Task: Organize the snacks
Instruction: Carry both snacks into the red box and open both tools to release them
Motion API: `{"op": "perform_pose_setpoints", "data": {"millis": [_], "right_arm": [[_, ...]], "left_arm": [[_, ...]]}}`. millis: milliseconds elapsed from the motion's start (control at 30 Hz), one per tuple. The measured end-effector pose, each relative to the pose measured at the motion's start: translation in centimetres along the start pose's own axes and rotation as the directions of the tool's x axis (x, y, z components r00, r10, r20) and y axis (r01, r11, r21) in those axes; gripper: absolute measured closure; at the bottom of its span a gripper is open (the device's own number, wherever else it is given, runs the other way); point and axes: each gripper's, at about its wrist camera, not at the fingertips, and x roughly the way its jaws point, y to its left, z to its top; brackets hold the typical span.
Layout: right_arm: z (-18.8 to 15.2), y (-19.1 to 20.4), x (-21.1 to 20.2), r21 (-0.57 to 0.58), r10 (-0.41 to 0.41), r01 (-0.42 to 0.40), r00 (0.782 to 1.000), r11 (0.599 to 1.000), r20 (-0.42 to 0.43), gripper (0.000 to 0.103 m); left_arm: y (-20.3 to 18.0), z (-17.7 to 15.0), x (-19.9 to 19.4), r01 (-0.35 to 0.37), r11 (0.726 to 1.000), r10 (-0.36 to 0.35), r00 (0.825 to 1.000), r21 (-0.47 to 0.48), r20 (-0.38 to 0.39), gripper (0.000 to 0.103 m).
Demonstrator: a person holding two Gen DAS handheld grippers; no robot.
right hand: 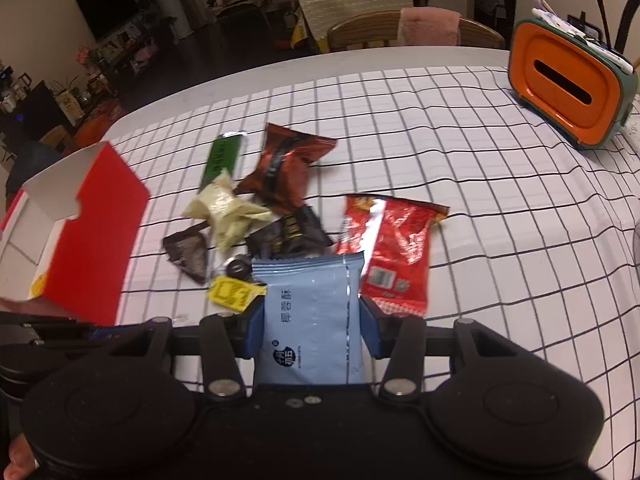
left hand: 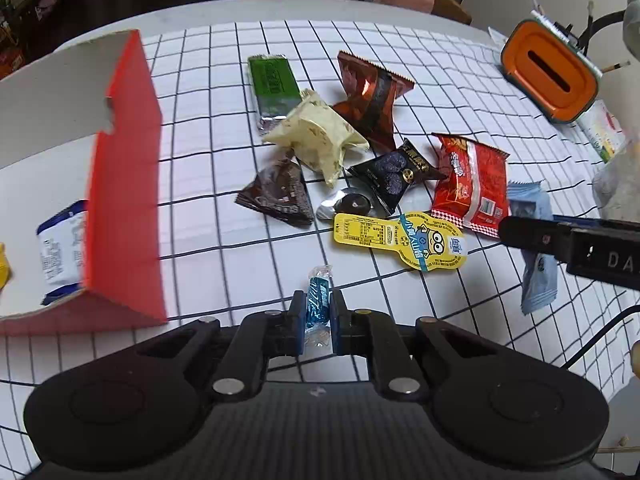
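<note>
My left gripper [left hand: 316,308] is shut on a small blue wrapped candy [left hand: 318,300], held above the checked cloth. My right gripper [right hand: 312,312] is shut on a light blue packet [right hand: 312,320], whose lower part also hangs below that gripper in the left wrist view [left hand: 538,280]. A red cardboard box [left hand: 124,184] with a white inside stands open at the left and holds a blue-and-white packet [left hand: 62,252]. Loose snacks lie in the middle: a green bar [left hand: 272,88], a cream wrapper [left hand: 316,136], a dark red packet [left hand: 372,96], a bright red packet [left hand: 470,180] and a yellow cartoon packet [left hand: 404,240].
An orange tissue box [right hand: 568,92] with pens behind it stands at the table's far right. A wooden chair [right hand: 404,32] with a pink cloth over it sits beyond the far edge. The checked tablecloth [right hand: 500,200] is bare on the right half. A plastic bag [left hand: 618,184] lies at the right.
</note>
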Motion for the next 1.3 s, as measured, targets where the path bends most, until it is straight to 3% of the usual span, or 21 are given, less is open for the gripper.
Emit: {"op": "perform_pose_setpoints", "data": {"millis": [433,733,1300], "right_arm": [[0.7,6.2,-2.5,-0.089,0.051,-0.047,0.998,0.995,0.043,0.056],[2.3,11.9,-3.0,-0.154,0.097,-0.084,0.992,0.985,0.079,0.056],[4.6,23.3,0.5,-0.297,0.147,-0.125,0.988,0.947,0.052,0.056]], "left_arm": [[4.7,0.0,-6.1,-0.017,1.000,0.017,0.996,-0.010,0.093,0.091],[8.8,0.8,-10.1,-0.059,0.998,0.061,0.979,-0.012,0.197,0.091],[19.3,2.3,-11.7,-0.142,0.987,0.155,0.959,-0.070,0.238,0.091]]}}
